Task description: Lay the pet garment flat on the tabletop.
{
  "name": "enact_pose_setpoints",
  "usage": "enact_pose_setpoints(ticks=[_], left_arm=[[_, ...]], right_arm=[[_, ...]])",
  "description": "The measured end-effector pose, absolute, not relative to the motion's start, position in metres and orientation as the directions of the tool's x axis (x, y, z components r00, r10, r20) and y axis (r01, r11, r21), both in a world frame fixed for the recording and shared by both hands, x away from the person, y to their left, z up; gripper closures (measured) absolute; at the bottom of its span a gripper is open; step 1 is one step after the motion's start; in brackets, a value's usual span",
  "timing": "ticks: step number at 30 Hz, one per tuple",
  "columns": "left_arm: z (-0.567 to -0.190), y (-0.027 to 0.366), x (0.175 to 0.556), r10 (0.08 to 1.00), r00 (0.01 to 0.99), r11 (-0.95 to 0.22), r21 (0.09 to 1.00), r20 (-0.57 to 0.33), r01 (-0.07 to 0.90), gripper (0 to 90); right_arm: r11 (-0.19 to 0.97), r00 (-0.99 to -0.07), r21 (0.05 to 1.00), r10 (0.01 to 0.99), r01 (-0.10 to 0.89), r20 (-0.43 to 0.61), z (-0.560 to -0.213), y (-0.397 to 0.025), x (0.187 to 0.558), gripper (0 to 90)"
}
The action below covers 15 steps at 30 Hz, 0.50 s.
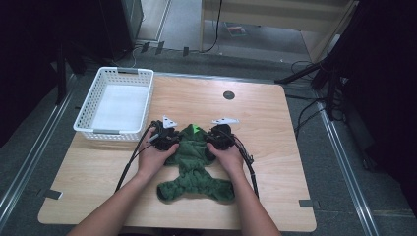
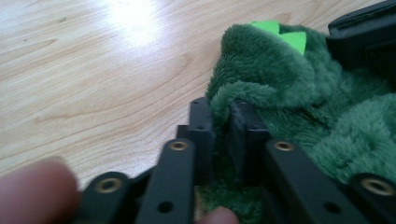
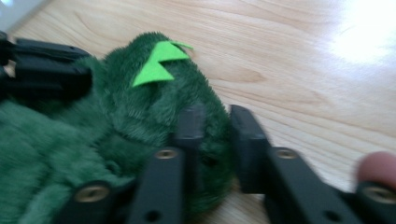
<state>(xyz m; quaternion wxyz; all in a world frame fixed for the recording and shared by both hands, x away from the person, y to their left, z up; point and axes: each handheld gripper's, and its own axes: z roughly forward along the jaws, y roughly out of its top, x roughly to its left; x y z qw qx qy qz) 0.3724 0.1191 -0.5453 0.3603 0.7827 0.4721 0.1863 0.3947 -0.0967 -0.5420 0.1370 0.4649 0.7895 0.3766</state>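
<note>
Left gripper [image 1: 164, 135] sits at the left side of a green plush garment [image 1: 194, 164], its jaws pinching a fold of the fleece in the left gripper view [image 2: 219, 122]; right gripper [image 1: 220, 137] sits at the garment's right side, and in the right gripper view [image 3: 215, 128] a small gap stands between its jaws, one jaw pressed into the pile and the other just off the edge, so whether it grips the fleece I cannot tell; each gripper is held by one bare hand, left hand [image 1: 153, 156] and right hand [image 1: 227, 157], with forearms coming over the table's near edge.

Light wooden table [image 1: 275, 147] carries everything; the garment lies near the middle, toward the near edge, its far end between the two grippers and bearing a bright green felt spike patch [image 1: 195, 129], seen as two small points in the left gripper view [image 2: 286, 36]; one white plastic basket [image 1: 115, 102] stands at the far left corner; one round dark cable port [image 1: 228, 95] sits in the tabletop toward the far edge; cables [image 1: 129, 164] trail from the grippers across the wood.

Grey floor [image 1: 324, 162] surrounds the table, with metal rails either side, pieces of tape, loose cables and dark stands at the right, and pale wooden furniture beyond the far edge.

Count: two grippers, two hands, one garment, one basket, one table.
</note>
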Motion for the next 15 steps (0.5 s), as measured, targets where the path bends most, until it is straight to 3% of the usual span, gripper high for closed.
enact_pose_setpoints(ticks=[3, 11, 12, 15], left_arm=[[-0.545, 0.117, 0.374, 0.876, 0.479, -0.29, 0.741, -0.048, 0.605, 87.8], [-0.537, 0.105, 0.399, 0.886, 0.46, -0.272, 0.736, -0.061, 0.621, 88.0], [-0.536, 0.104, 0.402, 0.885, 0.458, -0.259, 0.733, -0.08, 0.628, 85.3], [-0.53, 0.108, 0.402, 0.866, 0.476, -0.22, 0.742, -0.15, 0.633, 62.7]], right_arm=[[0.306, -0.525, 0.728, 0.847, 0.614, 0.087, -0.541, -0.097, 0.395, 89.1], [0.205, -0.428, 0.803, 0.901, 0.56, 0.068, -0.535, -0.106, 0.41, 88.8], [0.199, -0.42, 0.792, 0.904, 0.578, 0.079, -0.535, -0.107, 0.413, 86.5], [0.153, -0.39, 0.781, 0.913, 0.605, 0.123, -0.529, -0.114, 0.415, 74.4]])
